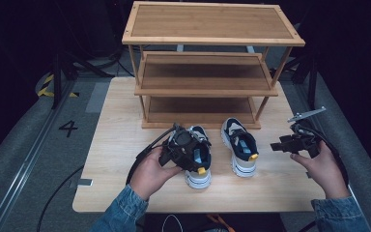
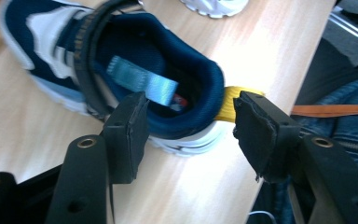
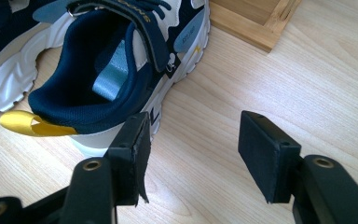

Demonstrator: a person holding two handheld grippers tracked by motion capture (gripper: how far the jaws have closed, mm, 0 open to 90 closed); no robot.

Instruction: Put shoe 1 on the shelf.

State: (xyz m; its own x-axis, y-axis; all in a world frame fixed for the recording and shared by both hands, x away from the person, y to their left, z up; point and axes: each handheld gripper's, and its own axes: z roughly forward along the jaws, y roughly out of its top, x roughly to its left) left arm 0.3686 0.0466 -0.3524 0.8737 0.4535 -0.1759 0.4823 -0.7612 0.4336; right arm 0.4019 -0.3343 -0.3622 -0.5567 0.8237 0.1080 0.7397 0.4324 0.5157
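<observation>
Two navy, white and light-blue sneakers with yellow heel tabs stand on the wooden table (image 1: 121, 125), toes toward the rack. My left gripper (image 1: 194, 155) hovers over the heel of the left sneaker (image 1: 198, 178). In the left gripper view that sneaker (image 2: 168, 70) lies under my left gripper (image 2: 191, 126), which is open, one pad beside the collar and one by the yellow tab (image 2: 233, 105), neither pressing. My right gripper (image 1: 278, 146) is open to the right of the right sneaker (image 1: 240, 147). The right gripper view has that sneaker (image 3: 98, 70) left of the open right gripper (image 3: 193, 149), nothing between the jaws.
A three-tier bamboo shoe rack (image 1: 207, 63) stands at the back of the table, its shelves bare; its base corner (image 3: 251, 23) is just past the right sneaker's toe. Cables trail off the table's near edge, and denim sleeves come in from below.
</observation>
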